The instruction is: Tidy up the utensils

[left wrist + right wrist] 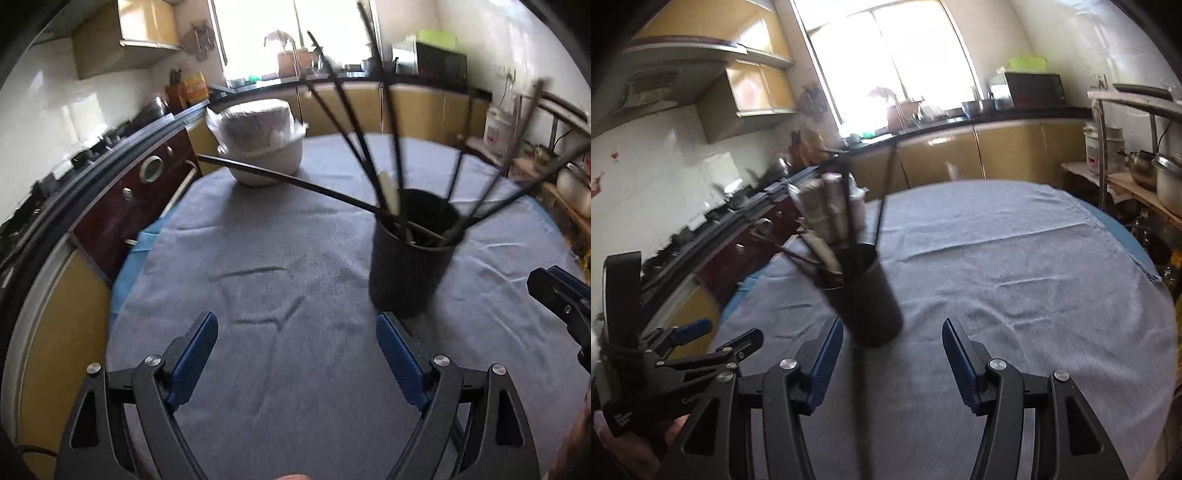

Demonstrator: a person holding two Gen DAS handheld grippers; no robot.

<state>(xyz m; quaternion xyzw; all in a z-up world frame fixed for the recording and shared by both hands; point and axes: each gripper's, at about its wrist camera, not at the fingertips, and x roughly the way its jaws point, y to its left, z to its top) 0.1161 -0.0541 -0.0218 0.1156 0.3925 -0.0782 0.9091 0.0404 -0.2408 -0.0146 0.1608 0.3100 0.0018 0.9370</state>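
Your desk (295, 229), under its grey cloth (1015, 258), looks almost cleared: apart from the covered white bowl (262, 147) at the far side, the only thing standing on it is the black utensil holder (410, 258), and the long dark chopsticks (354, 122) already fan out of its mouth with a pale-handled piece among them. One dark stick (864, 402) appears to lie on the cloth just ahead of your right claw (892, 360), running from the holder's foot toward you; it is blurred, so you cannot be sure it is a utensil and not a shadow. If it is one, that is likely the last piece to go in.

Your left claw (297, 352) is spread wide and grips nothing, with the holder just past its right finger. Your right claw is likewise spread and empty, the holder near its left finger.

No brand or label reads clearly. White lettering on the left claw's body in the right wrist view is too small and smeared to make out.
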